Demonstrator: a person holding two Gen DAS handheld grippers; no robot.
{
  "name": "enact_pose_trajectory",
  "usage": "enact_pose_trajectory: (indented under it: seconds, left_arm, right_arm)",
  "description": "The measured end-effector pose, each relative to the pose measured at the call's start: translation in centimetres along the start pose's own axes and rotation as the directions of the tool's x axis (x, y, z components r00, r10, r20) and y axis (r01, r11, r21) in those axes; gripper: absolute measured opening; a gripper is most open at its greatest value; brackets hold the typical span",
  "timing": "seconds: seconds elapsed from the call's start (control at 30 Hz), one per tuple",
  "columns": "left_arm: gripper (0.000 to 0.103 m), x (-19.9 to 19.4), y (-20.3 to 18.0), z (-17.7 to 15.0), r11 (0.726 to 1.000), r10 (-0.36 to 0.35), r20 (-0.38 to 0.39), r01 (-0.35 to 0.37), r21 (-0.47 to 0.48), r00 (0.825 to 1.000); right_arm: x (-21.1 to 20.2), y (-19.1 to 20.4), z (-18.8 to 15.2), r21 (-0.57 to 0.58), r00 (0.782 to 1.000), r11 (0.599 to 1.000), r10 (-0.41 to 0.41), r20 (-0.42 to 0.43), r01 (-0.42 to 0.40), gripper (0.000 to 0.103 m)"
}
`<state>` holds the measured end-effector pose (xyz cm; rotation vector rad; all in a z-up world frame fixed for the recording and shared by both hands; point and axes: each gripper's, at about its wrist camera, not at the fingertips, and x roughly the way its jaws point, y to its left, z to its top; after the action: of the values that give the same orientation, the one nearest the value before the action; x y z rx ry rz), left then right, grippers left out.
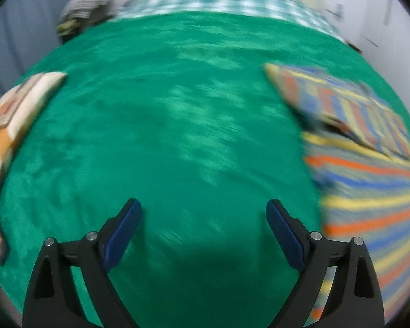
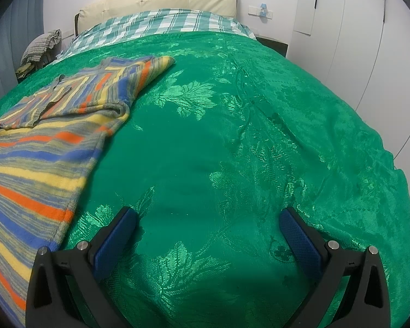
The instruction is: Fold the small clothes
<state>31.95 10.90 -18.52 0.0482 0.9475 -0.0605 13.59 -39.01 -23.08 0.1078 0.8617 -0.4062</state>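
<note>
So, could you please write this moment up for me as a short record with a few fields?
surface: green bedspread with a leaf pattern
garment: striped top in blue, yellow and orange, lying flat with one part already folded over
left gripper: open, holding nothing, above bare bedspread with the top to its right
right gripper: open, holding nothing, above bare bedspread with the top to its left
other cloth: cream item at the left edge of the left wrist view, blurred
background: checked sheet, cream headboard
</note>
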Motion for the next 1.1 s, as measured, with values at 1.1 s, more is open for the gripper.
enact_pose_trajectory:
  seconds: [1.1]
  left_arm:
    - [0.103, 5.0, 3.2, 0.0, 0.997, 0.029, 0.055, -0.025, -0.068, 0.998]
  right_arm:
    - [0.2, 0.5, 0.1, -0.025, 0.999, 0.999, -0.033, -0.01, 0.032, 0.103]
